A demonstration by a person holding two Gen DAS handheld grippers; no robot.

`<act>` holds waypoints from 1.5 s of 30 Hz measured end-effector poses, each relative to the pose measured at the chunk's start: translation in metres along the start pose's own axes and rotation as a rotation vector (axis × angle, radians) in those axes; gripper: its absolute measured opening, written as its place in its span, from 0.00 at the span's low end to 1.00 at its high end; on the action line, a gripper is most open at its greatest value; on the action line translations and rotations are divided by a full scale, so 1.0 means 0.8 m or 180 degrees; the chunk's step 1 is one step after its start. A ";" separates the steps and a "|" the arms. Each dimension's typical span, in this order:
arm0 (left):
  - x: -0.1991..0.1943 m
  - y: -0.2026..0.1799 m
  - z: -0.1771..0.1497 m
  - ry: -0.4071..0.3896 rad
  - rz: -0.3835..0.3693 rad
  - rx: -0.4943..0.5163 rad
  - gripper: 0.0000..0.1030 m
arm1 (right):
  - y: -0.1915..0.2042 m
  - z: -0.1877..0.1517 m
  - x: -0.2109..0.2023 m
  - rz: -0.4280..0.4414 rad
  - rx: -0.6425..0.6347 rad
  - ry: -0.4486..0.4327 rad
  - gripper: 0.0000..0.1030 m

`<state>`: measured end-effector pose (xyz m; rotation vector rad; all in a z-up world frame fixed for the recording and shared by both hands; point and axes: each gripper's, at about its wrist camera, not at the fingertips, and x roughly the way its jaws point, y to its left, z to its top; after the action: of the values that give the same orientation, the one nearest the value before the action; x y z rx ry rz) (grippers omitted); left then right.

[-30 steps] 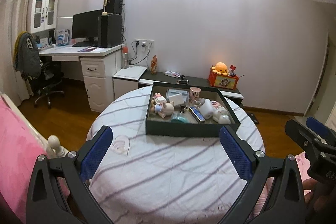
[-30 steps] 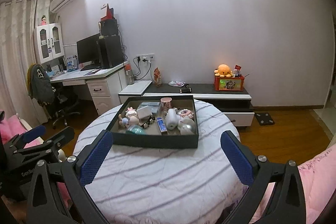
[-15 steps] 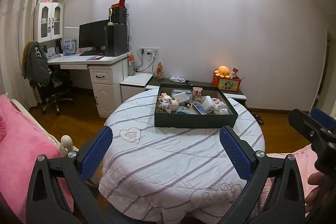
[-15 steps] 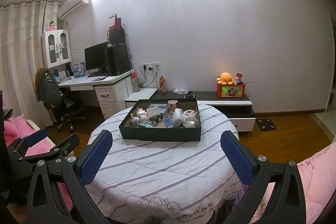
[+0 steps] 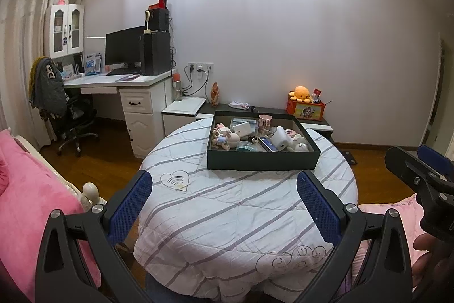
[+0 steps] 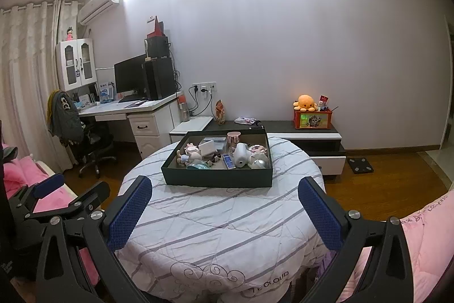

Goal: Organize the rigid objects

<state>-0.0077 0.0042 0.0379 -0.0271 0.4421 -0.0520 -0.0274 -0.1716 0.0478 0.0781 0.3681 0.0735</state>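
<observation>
A dark green box (image 5: 262, 161) (image 6: 218, 179) stands on the far half of a round table with a striped white cloth (image 5: 227, 206) (image 6: 215, 220). Inside lie several small items: a white roll (image 5: 280, 139) (image 6: 241, 156), a pink metallic cup (image 5: 265, 121) (image 6: 233, 138), a doll figure (image 5: 227, 139) (image 6: 188, 156), a blue packet (image 5: 268, 144) (image 6: 229, 161). My left gripper (image 5: 224, 206) is open, held back above the table's near edge, empty. My right gripper (image 6: 224, 206) is likewise open and empty. Each gripper shows at the side of the other's view.
A pink bed (image 5: 25, 195) lies at the left, pink bedding (image 6: 425, 240) at the right. A white desk (image 5: 127, 87) with monitor and an office chair (image 5: 71, 115) stand at the back left. A low dark cabinet (image 6: 306, 135) with an orange plush (image 6: 305, 102) lines the wall.
Both grippers have pulled back and away from the table, so the box looks smaller and farther off. Both stay open and empty.
</observation>
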 end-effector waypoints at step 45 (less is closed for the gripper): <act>-0.002 0.006 -0.003 0.0017 -0.0062 -0.0035 1.00 | -0.005 -0.005 0.007 -0.0027 -0.0015 0.0085 1.00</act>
<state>-0.0099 0.0091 0.0365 -0.0419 0.4476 -0.0689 -0.0239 -0.1752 0.0415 0.0708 0.3949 0.0670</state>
